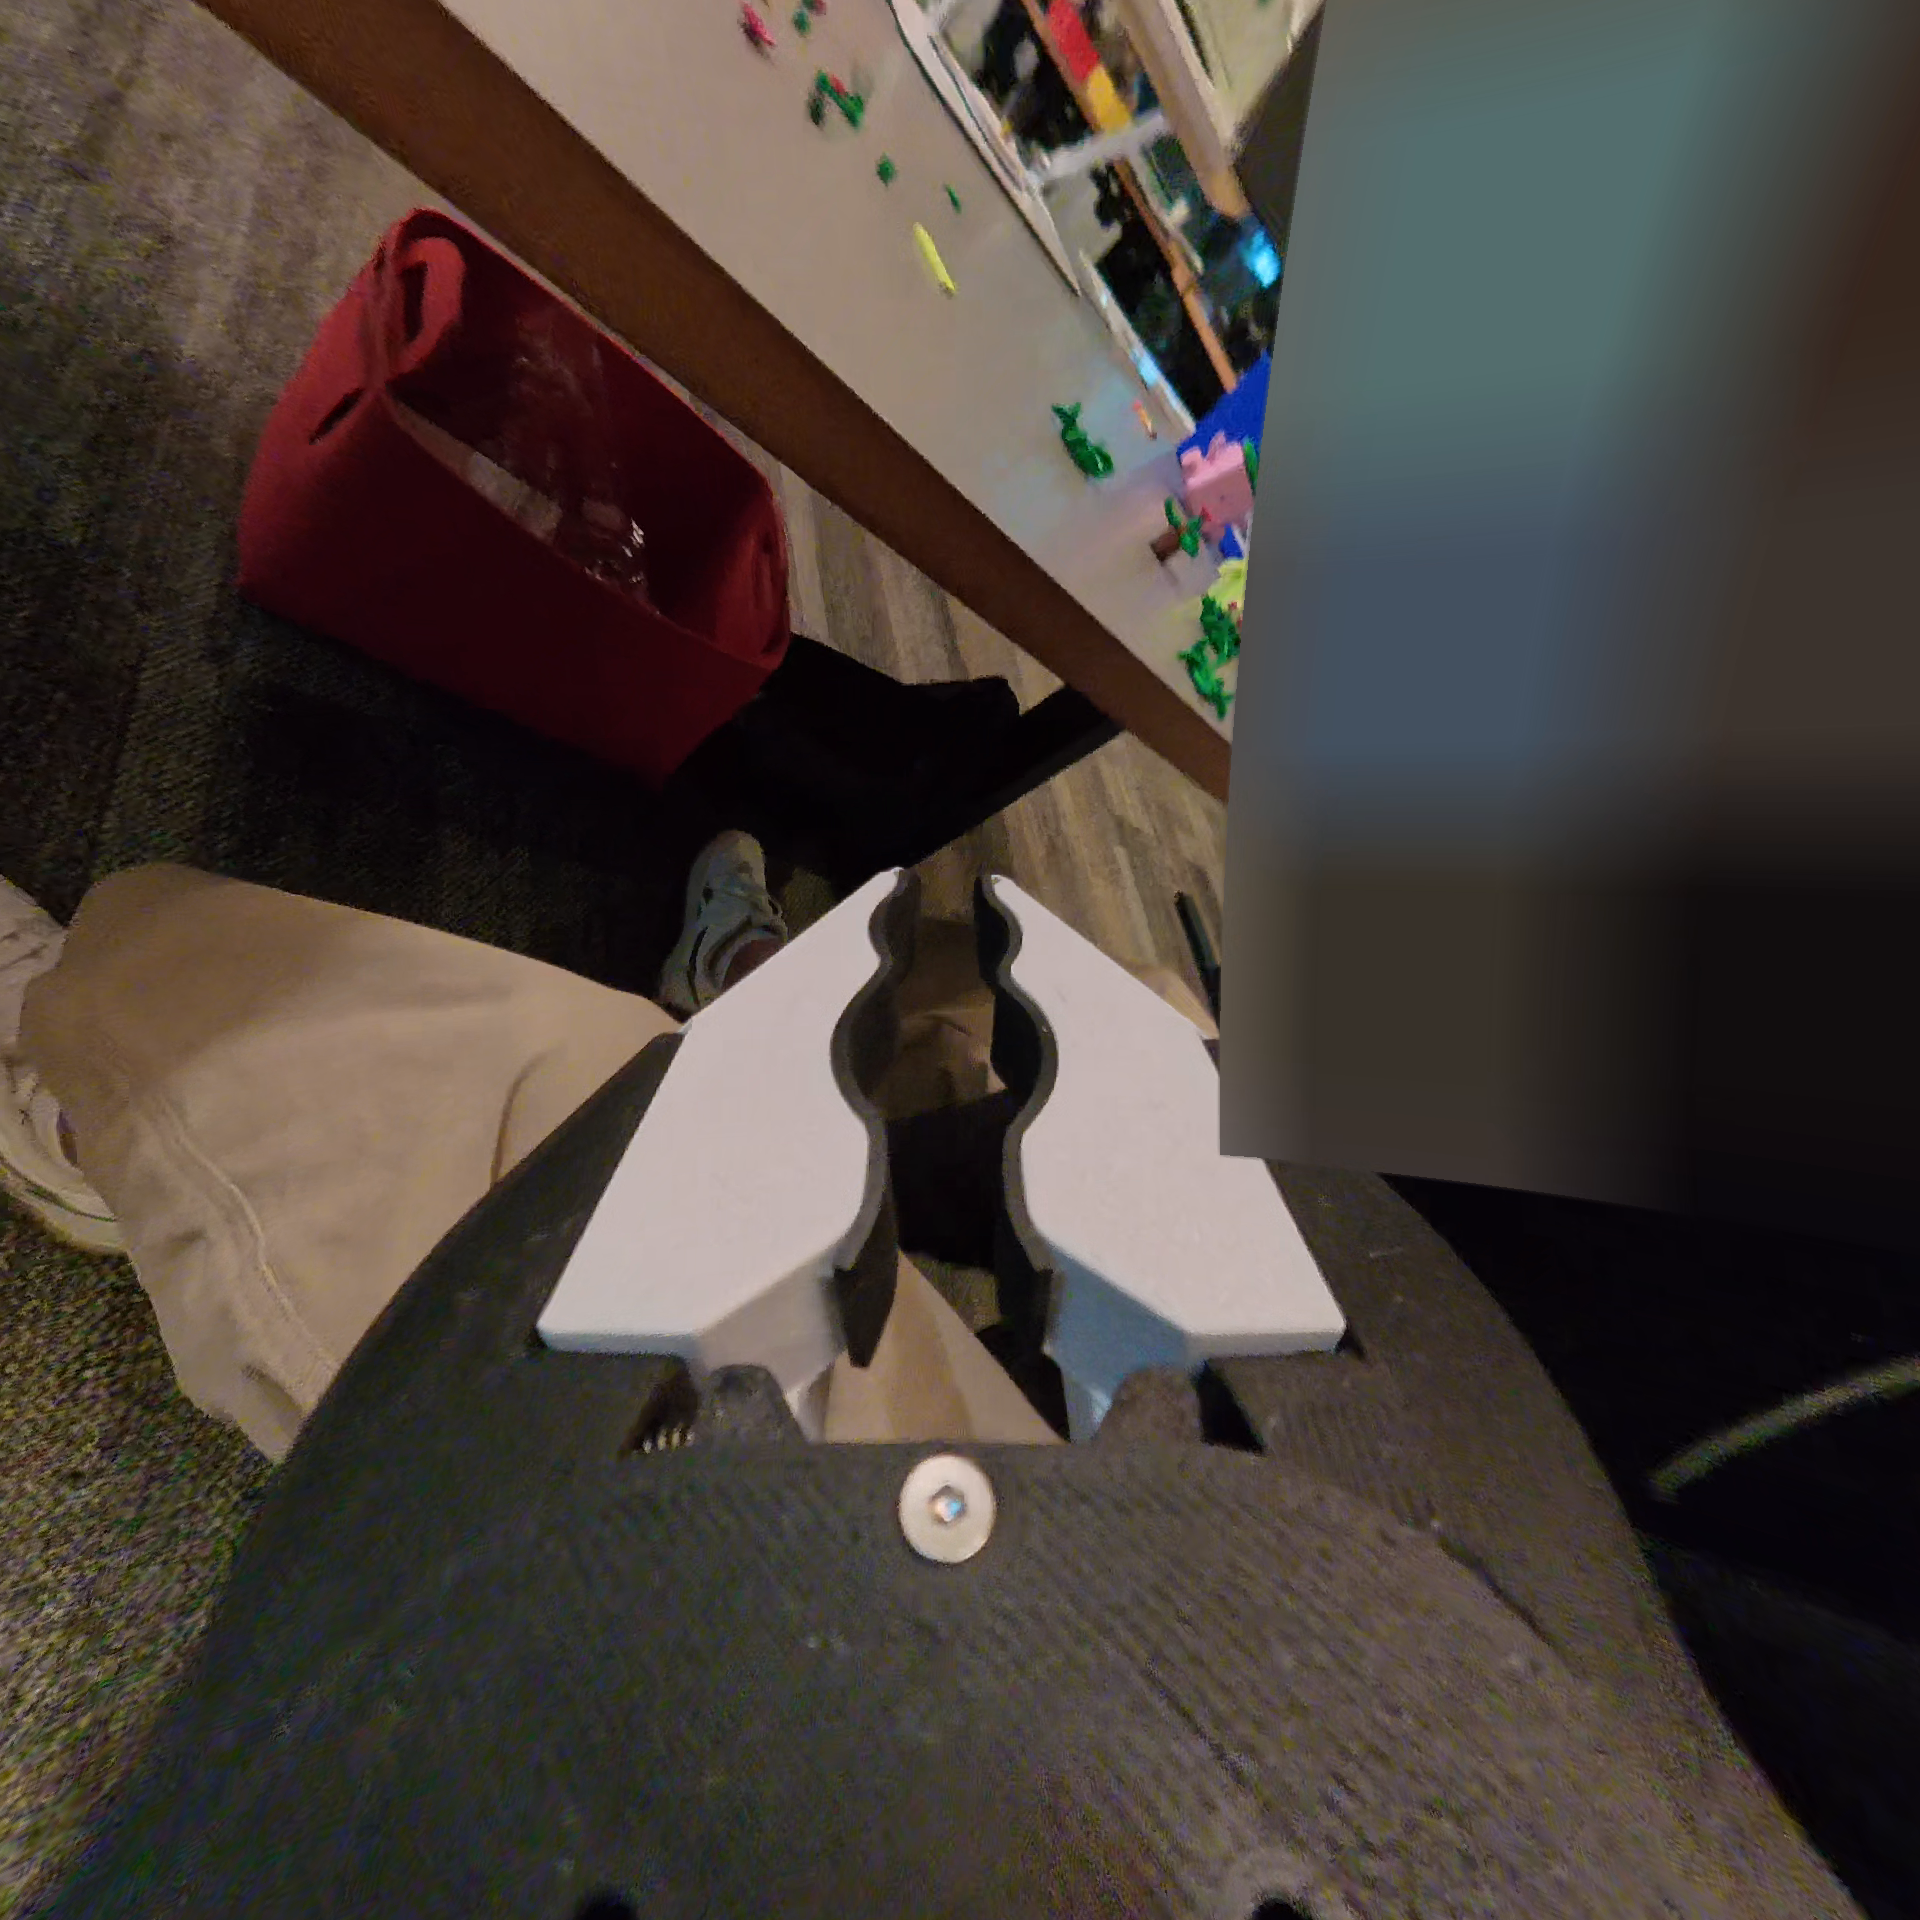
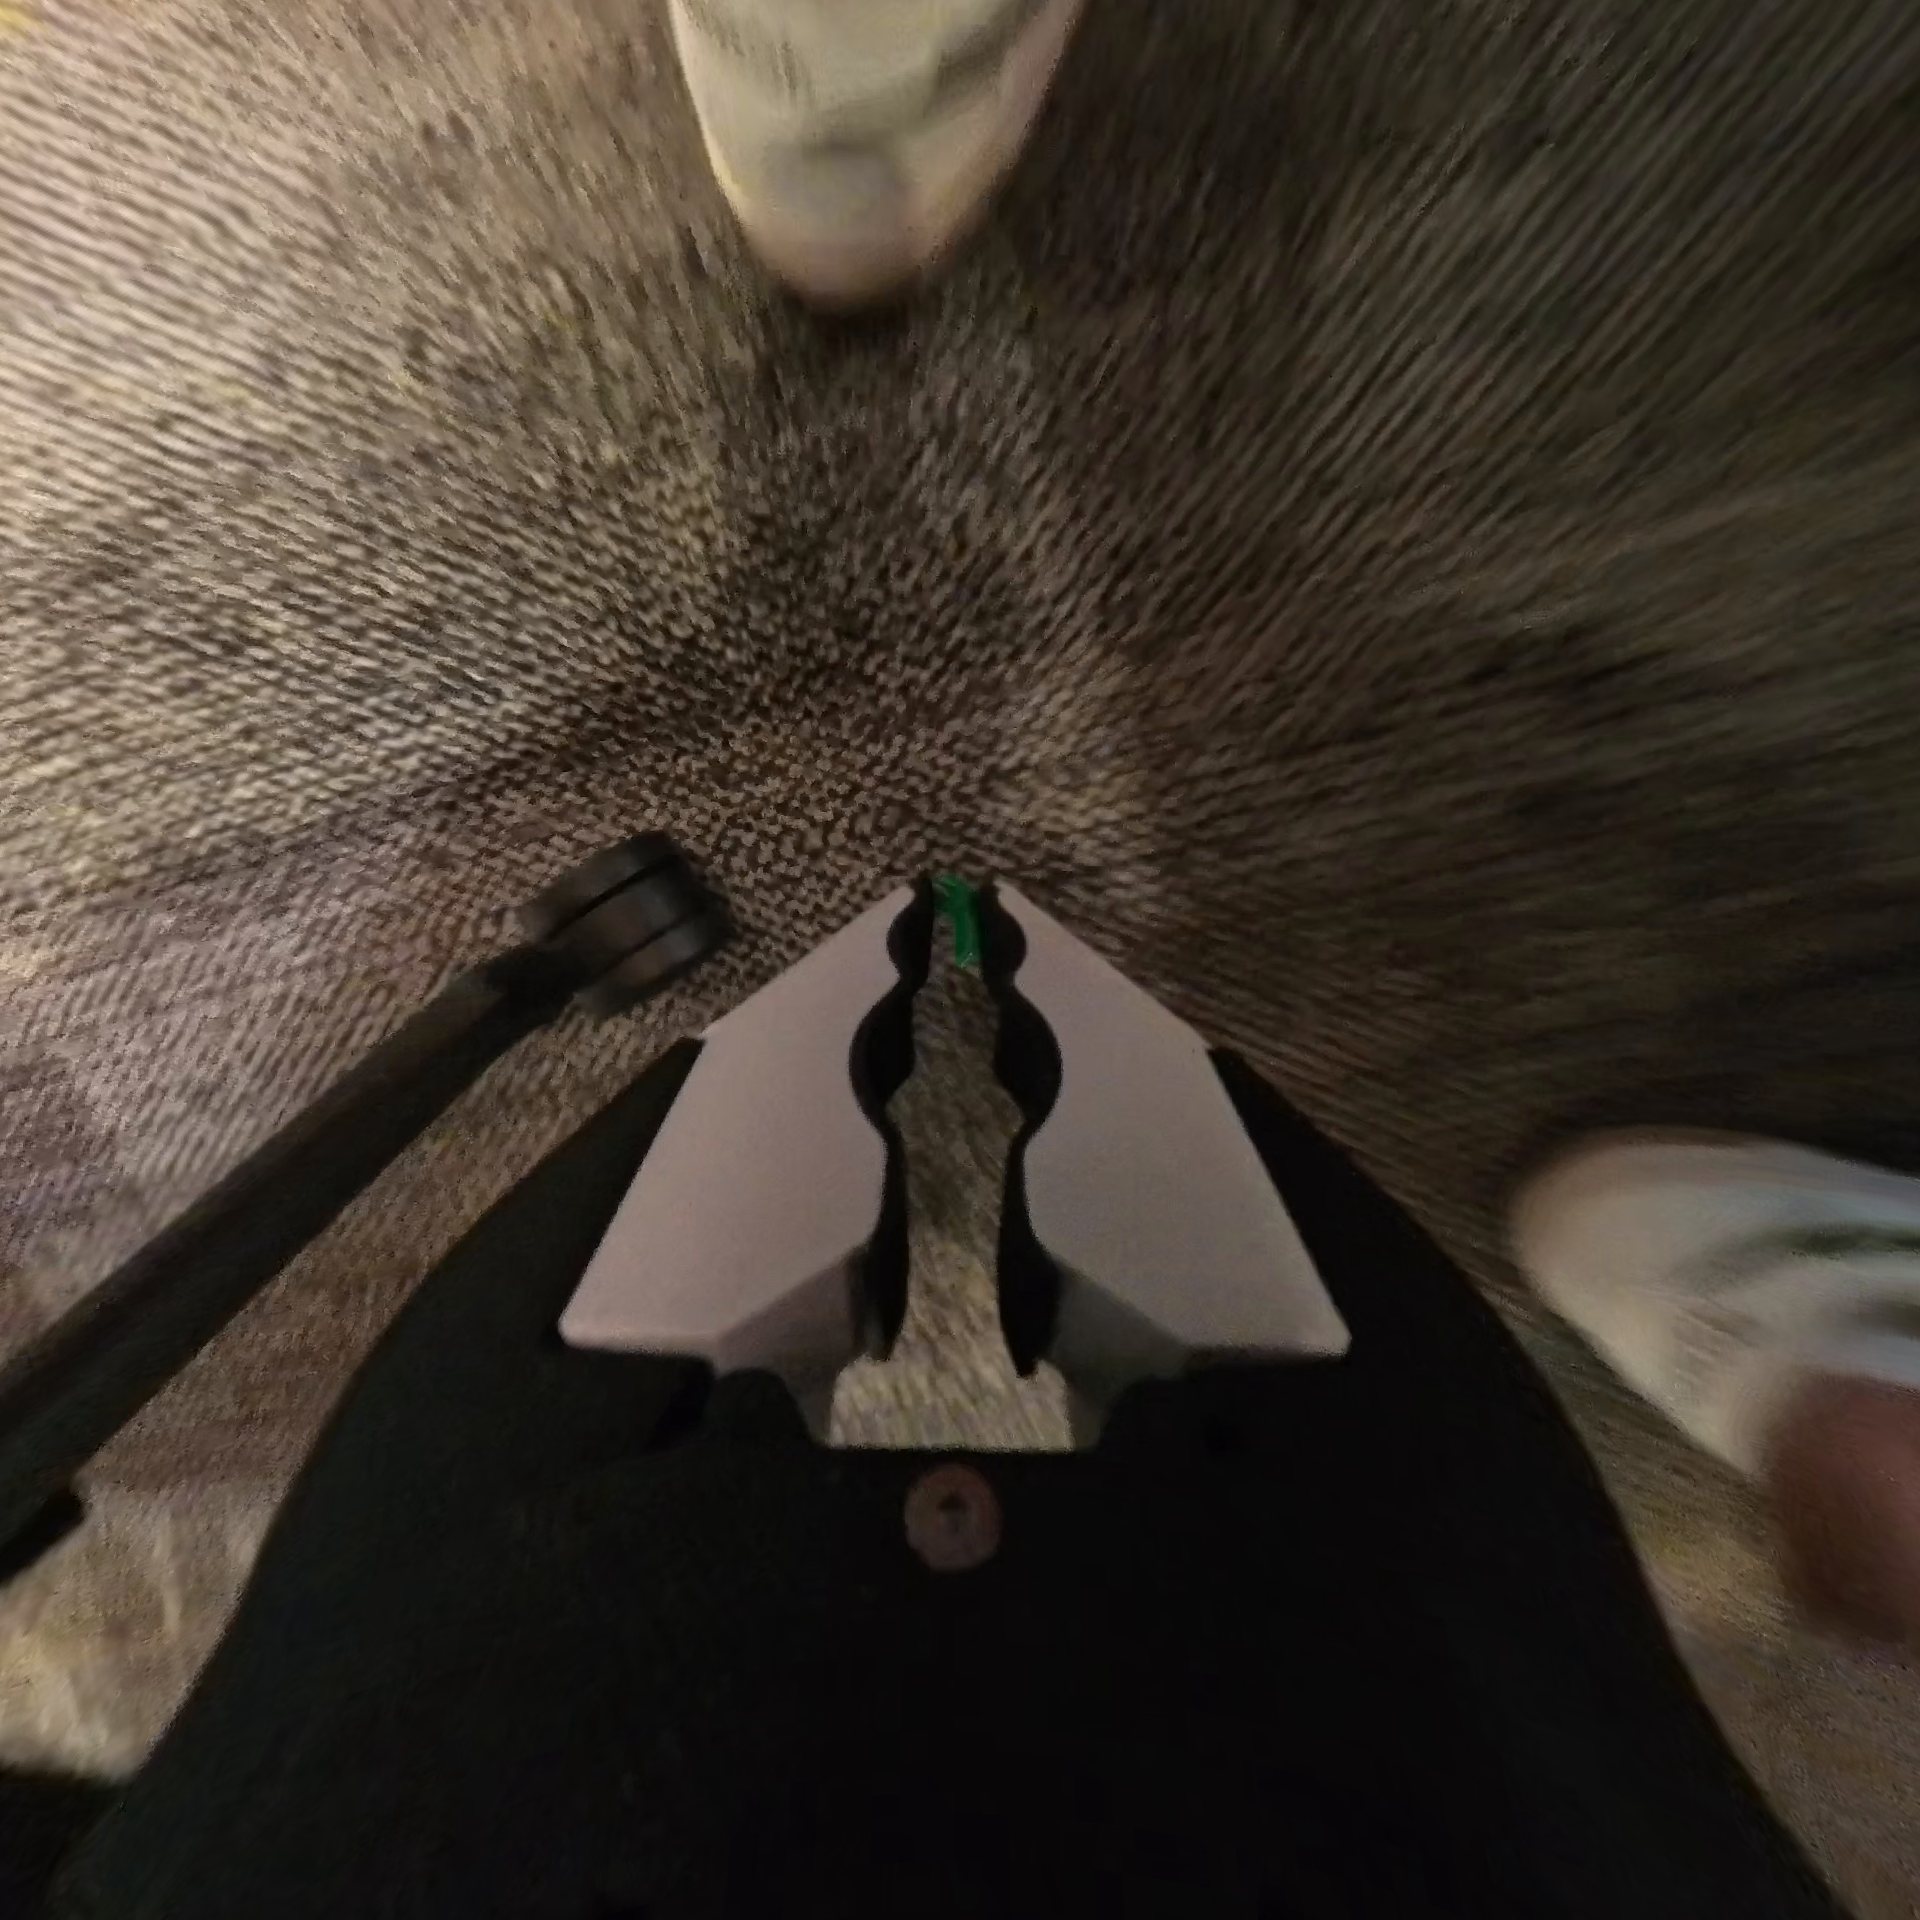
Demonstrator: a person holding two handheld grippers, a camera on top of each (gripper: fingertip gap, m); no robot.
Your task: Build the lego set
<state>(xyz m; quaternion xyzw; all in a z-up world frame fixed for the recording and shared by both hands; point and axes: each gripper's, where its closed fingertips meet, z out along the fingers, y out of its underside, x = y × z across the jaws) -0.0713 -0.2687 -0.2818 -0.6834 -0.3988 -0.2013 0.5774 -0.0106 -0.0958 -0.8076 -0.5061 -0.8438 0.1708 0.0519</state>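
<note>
My right gripper points down at the grey carpet and is shut on a small green lego piece, pinched at the fingertips. My left gripper is below the table edge, over a person's beige trouser leg. Its jaws are nearly closed with nothing between them. On the table, loose lego pieces lie scattered: green ones, a pink block and a yellow-green piece.
A red felt basket stands on the floor under the table. A printed booklet or box lies at the table's far side. A person's shoes and a black chair leg with a caster are around my right gripper. The grippers' ends are close to 55 cm from one another.
</note>
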